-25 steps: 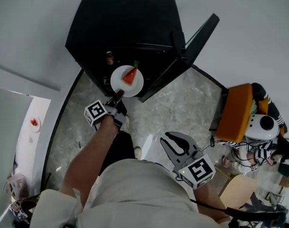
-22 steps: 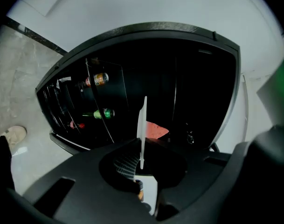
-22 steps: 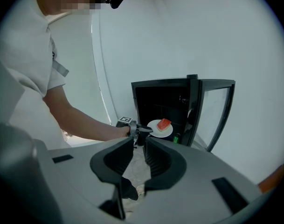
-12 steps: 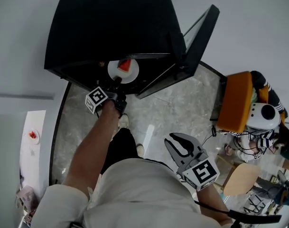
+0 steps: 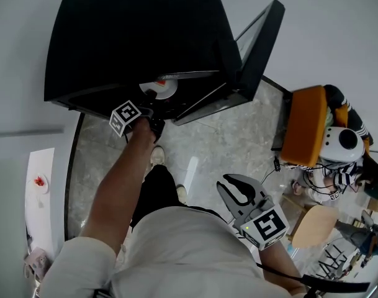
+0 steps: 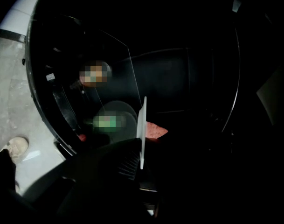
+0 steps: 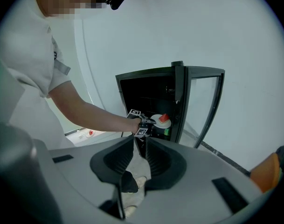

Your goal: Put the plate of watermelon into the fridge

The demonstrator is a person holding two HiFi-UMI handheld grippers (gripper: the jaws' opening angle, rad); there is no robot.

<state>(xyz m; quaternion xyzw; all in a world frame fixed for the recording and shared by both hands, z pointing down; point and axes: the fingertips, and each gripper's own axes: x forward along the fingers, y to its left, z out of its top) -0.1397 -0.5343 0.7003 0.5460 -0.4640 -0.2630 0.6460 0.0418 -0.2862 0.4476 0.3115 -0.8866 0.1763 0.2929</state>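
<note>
The black fridge [image 5: 133, 36] stands with its door [image 5: 257, 42] swung open to the right. My left gripper [image 5: 150, 103] reaches into the opening, shut on the near rim of the white plate [image 5: 162, 89]. The plate carries a red watermelon wedge [image 5: 159, 82] and is mostly hidden under the fridge top. In the left gripper view the plate [image 6: 142, 125] shows edge-on in the dark interior, with the watermelon [image 6: 155, 130] beyond it. In the right gripper view the plate [image 7: 160, 122] sits at the fridge mouth. My right gripper [image 5: 221, 189] hangs by my waist, slightly open and holding nothing.
A green can [image 6: 107, 121] stands inside the fridge left of the plate. An orange chair [image 5: 306, 132] with a seated person is at the right, a wooden stool [image 5: 316, 225] below it. A white counter [image 5: 40, 191] with a small dish lies at the left.
My left gripper has carried the plate forward from in front of the fridge into its opening, where the top now covers most of it. The right gripper has hardly moved.
</note>
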